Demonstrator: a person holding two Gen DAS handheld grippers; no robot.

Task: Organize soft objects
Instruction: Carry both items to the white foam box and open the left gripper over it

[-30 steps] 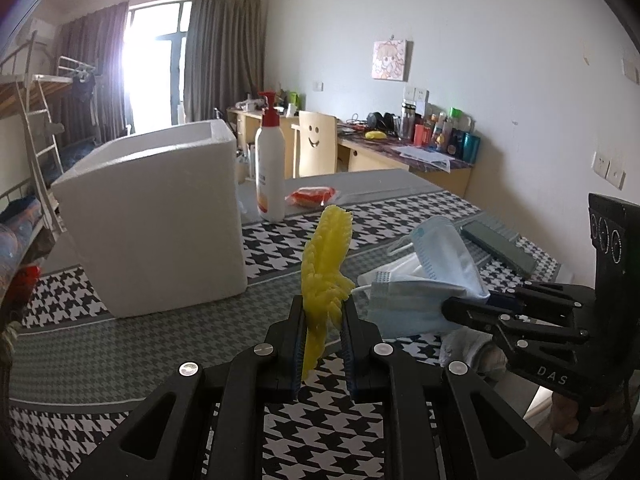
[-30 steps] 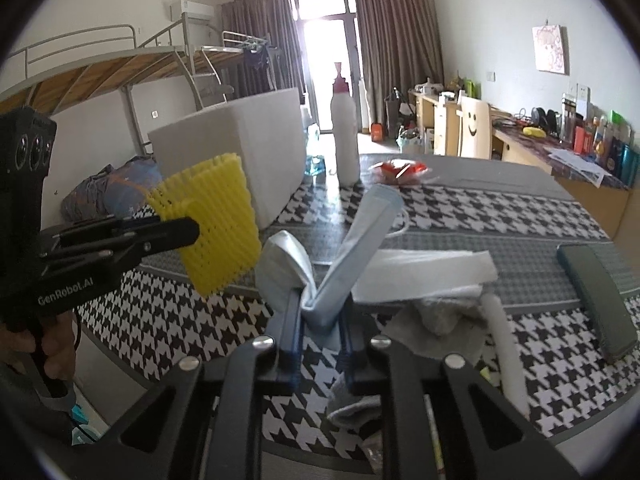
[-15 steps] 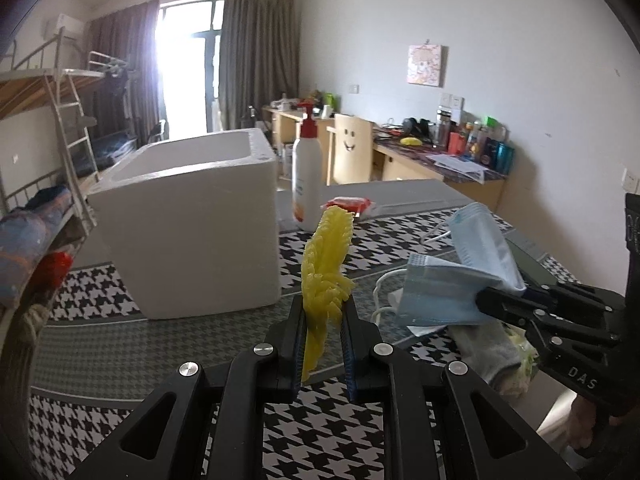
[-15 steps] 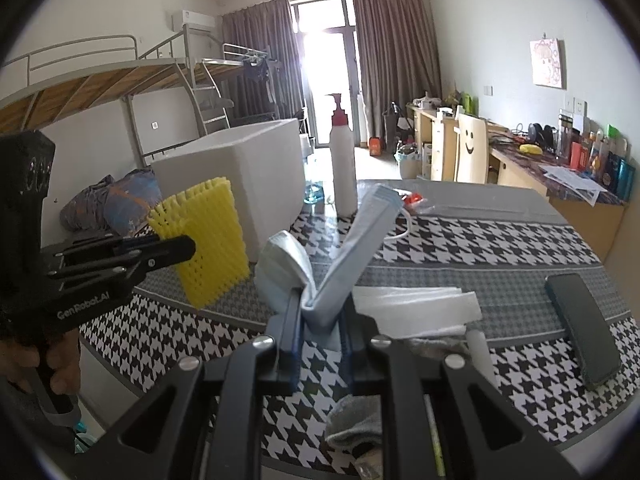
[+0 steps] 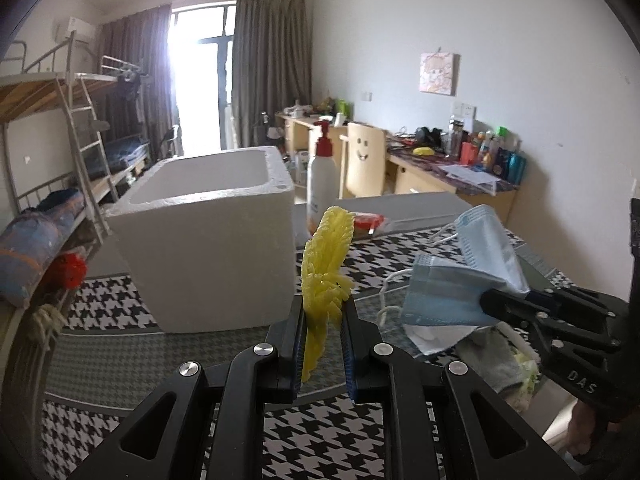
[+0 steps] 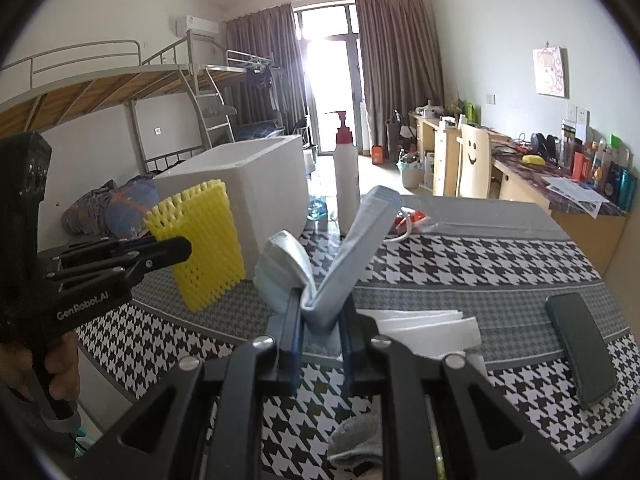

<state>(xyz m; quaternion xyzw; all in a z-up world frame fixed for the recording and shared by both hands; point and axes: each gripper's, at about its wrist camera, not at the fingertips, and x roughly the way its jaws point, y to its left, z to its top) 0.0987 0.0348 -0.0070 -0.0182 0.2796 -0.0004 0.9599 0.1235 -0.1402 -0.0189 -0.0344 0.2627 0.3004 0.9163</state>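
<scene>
Two tools are held above a worktop (image 6: 460, 264) covered in black-and-white houndstooth cloth, with a white foam box (image 5: 208, 240) as the landmark. To the left of the box, off the worktop, stands a metal bunk bed (image 5: 60, 128). In front of the box, the left tool (image 5: 323, 344) is clamped on a yellow foam net (image 5: 326, 264), which stands upright between its pads; in the right wrist view the net (image 6: 202, 240) hangs just in front of the box's near corner. Behind the box's right side stands a white pump bottle (image 5: 321, 176) with a red top. Right of the box, the right tool (image 6: 320, 332) is closed on a folded blue face mask (image 6: 344, 256), lifted clear of the cloth. Below the mask lie white tissues (image 6: 424, 330) and a grey sock (image 6: 354, 438). Farthest right of the box, a dark phone (image 6: 580, 344) lies flat on the worktop.
</scene>
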